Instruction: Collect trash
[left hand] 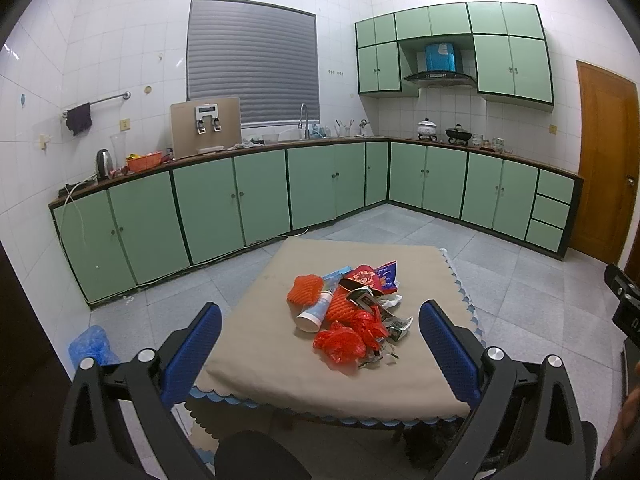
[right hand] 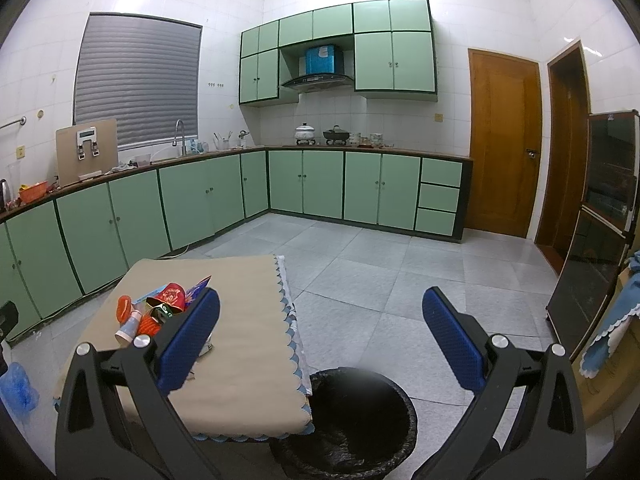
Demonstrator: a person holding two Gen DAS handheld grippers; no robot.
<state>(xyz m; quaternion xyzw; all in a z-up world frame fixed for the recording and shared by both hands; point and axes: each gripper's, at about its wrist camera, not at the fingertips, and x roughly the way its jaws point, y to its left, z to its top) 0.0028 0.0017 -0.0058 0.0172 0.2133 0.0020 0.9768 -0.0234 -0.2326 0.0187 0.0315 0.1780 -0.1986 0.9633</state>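
Trash pile of red nets, wrappers & a white tube (left hand: 348,312) sits on the tan-cloth bench (left hand: 260,360), straight ahead of left gripper (left hand: 320,344); right gripper (right hand: 320,344) is off to the side. Both jaws apart, 0 held.

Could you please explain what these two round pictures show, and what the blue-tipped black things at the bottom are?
Each picture comes from a fisheye camera mounted on a hand-held claw, looking forward along its two blue fingers. No robot arm is involved; a person carries both. The left claw faces a pile of trash on a cloth-covered table. The right claw hangs above a black-lined bin beside that table. Both claws are open and hold nothing.
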